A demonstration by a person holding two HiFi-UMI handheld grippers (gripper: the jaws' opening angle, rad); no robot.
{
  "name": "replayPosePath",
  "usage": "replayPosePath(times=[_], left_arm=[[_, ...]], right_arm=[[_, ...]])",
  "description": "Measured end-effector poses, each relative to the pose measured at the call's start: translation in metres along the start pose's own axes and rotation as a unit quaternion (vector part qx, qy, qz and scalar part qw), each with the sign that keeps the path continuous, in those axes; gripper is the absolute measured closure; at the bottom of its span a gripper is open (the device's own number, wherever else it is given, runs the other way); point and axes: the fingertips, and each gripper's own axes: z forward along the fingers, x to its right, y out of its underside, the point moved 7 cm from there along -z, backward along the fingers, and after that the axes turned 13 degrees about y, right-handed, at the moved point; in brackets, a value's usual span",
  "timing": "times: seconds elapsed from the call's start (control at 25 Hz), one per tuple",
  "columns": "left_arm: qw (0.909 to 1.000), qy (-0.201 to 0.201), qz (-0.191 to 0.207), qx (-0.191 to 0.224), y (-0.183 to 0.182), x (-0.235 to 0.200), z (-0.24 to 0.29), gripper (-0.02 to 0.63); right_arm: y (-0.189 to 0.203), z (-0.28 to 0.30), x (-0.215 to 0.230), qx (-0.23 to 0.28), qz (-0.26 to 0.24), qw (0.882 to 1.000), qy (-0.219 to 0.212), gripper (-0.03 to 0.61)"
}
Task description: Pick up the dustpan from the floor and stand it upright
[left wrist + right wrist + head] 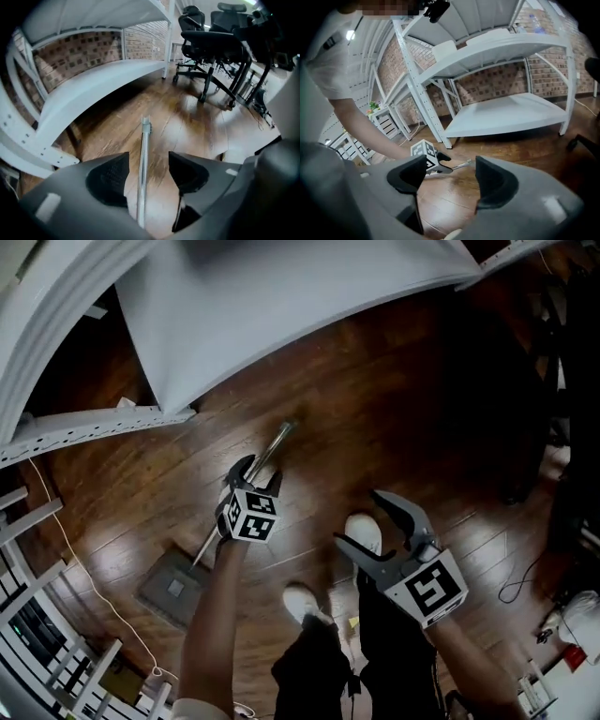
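Note:
The dustpan lies flat on the wooden floor, its grey pan [173, 589] at the lower left and its long metal handle [274, 448] running up to the right. My left gripper [255, 474] is low over the handle, one jaw on each side. In the left gripper view the handle [143, 159] runs through the gap of my left gripper [149, 161] with space on both sides; the pads do not touch it. My right gripper [375, 521] hovers open and empty to the right, above the person's shoes. The right gripper view shows its own jaws [451, 171] wide apart, with the left gripper [442, 164] beyond them.
A white metal shelf unit [281, 306] stands just behind the handle's end. A white cable [75, 559] and a small white rack [37, 634] are at the left. Office chairs [211, 42] stand farther off. The person's white shoes [302, 601] are near the pan. A dark cord [520, 582] lies at the right.

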Motion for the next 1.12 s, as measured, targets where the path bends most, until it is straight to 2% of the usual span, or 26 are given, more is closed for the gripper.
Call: replayPosePath(times=[0.12,0.2,0.28,0.4,0.56,0.72,0.84,0.96,1.12], left_arm=[[0.9987,0.014,0.039,-0.029,-0.008,-0.022,0.041,0.35],[0.9974,0.023,0.05,-0.047,-0.011,-0.022,0.06,0.423],[0.9975,0.025,0.038,-0.054,-0.011,-0.02,0.069,0.507],[0.999,0.021,0.002,-0.04,-0.018,-0.019,0.05,0.509],[0.9996,0.02,-0.017,-0.003,-0.03,0.012,-0.017,0.508],[0.9973,0.012,-0.054,0.048,-0.042,0.047,-0.109,0.505],[0.9945,0.004,-0.058,0.086,-0.056,0.059,-0.187,0.504],[0.9918,-0.014,-0.052,0.116,-0.051,0.069,-0.258,0.508],[0.9787,-0.066,-0.08,0.177,-0.034,0.067,-0.339,0.509]], right_arm=[[0.014,0.006,0.004,0.004,0.015,1.0,0.013,0.264],[0.019,0.006,0.003,0.003,0.015,1.0,0.016,0.264],[0.021,0.003,0.002,-0.004,0.015,1.0,0.014,0.264],[0.011,-0.005,-0.004,-0.008,0.022,1.0,0.018,0.264],[-0.03,-0.037,-0.022,-0.009,0.044,0.998,0.035,0.264],[-0.098,-0.079,-0.053,0.015,0.053,0.998,0.032,0.264],[-0.155,-0.103,-0.09,0.042,0.031,0.999,0.012,0.263],[-0.202,-0.125,-0.134,0.057,0.003,0.998,-0.01,0.264],[-0.259,-0.138,-0.187,0.083,-0.058,0.994,-0.051,0.264]])
